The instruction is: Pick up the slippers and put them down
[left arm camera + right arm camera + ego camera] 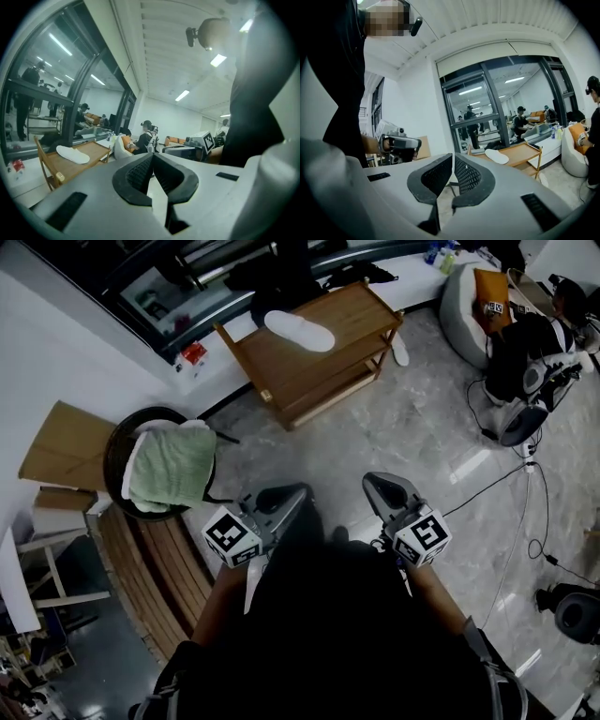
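Slipper (298, 331): light and floppy, we reckon
We'd pinch its edge; left gripper (151, 157) and right gripper (453, 159) jaws closed, empty.

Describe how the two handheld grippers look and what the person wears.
Both the left gripper and right gripper have pale grey, wedge-shaped bodies with black ribbed pads on the jaws. Each carries a white cube with black square markers at the rear. The person wears a black top.
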Tool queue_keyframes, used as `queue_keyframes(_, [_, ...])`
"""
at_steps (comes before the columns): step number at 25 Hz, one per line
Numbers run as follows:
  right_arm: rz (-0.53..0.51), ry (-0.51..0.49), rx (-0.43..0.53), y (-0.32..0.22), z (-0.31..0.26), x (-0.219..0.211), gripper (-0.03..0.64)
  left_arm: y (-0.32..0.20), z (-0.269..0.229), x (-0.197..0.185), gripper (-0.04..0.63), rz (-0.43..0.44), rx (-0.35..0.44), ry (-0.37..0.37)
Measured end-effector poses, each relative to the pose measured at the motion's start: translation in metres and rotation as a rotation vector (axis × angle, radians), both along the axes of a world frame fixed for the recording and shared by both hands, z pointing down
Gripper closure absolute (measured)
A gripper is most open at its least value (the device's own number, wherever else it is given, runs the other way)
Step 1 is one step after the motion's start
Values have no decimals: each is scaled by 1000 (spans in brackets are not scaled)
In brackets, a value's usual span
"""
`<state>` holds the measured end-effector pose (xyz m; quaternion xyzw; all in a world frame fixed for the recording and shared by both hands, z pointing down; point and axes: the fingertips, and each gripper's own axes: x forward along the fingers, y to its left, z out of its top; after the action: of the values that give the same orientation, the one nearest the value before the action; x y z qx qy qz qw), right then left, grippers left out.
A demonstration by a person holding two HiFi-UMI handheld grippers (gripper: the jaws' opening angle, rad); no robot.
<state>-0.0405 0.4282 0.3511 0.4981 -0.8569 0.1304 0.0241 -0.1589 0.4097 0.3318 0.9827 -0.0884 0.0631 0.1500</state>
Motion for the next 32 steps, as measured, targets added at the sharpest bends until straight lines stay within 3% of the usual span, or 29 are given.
queue_keyframes(12, [2,66,37,-138,-19,-25,591,-140,-16,-15,584,20,49,90])
queue_keyframes(21, [39,100,-7,-197,-12,-22,591,-200,3,-23,584,35,-28,124])
queue_keyframes(32, [-72,64,-23,-304,10,8,591,-290,19,6,584,-57,-56,59])
